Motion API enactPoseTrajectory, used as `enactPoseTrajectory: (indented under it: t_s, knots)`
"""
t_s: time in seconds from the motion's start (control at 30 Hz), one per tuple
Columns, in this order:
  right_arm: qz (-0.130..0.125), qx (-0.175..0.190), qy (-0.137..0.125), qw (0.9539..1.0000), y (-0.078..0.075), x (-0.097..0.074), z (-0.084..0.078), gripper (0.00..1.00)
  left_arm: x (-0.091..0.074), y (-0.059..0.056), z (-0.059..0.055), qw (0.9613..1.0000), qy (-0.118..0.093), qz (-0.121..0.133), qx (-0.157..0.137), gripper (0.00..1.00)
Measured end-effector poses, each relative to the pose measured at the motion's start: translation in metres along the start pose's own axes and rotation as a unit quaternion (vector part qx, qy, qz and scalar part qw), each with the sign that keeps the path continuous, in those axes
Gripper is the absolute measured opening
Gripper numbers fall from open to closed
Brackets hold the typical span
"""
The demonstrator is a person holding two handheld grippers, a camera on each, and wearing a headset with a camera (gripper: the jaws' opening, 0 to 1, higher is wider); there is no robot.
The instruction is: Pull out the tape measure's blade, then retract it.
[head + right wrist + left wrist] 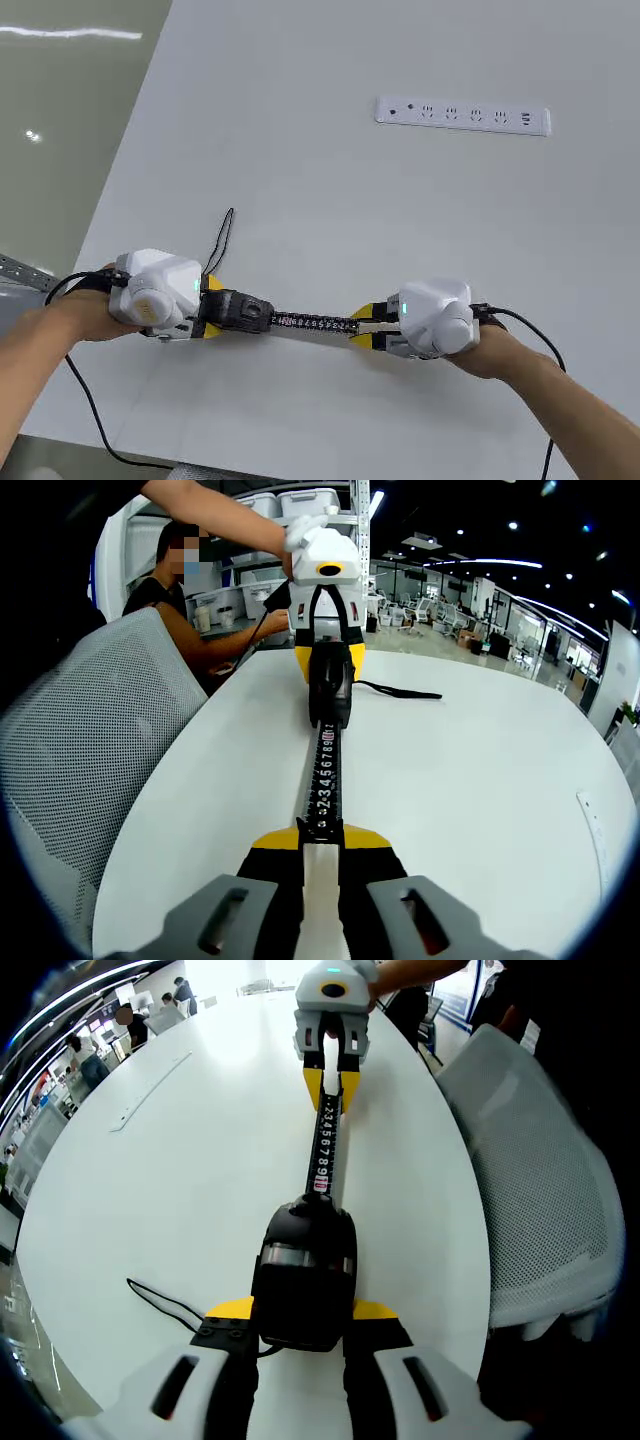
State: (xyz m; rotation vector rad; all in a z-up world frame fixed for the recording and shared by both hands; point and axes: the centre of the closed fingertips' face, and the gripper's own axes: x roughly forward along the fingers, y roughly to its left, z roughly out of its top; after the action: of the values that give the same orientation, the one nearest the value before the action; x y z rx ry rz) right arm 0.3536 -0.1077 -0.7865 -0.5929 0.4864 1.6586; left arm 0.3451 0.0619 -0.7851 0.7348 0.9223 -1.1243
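1. Across the near part of the white table (330, 200), the tape measure (240, 311) is lying stretched between both grippers, close to the front edge. Loads of bare top is sitting open behind it. A power strip (462, 114) is lying well apart at the far side, so sideways room isn't looking like a problem.
2. Holding the black case (303, 1275) by its sides, the left gripper (300, 1312) is clamping it snugly. I'm guessing the case is feeling chunky and hard, so that's the sensible place to be gripping.
3. Pinching the blade (324, 780) at its end, the right gripper (320, 842) is sitting with its jaws closed narrow on it. That blade is looking thin, springy and sharp-edged. It's probably wanting to snap back, so I'd be easing it in rather than letting go.
4. Trailing off the case, a thin black wrist strap (400, 691) is lying loose on the table, clear of the blade's line.
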Motion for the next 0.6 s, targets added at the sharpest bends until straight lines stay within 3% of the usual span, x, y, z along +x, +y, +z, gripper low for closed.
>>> enactPoseTrajectory:
  t_s: [0.6]
  knots:
    - [-0.002,0.011,-0.003,0.9999,0.0004,-0.0085,-0.0087,0.09,0.0052,0.0034,-0.0056,1.0,0.005,-0.001,0.0,0.29]
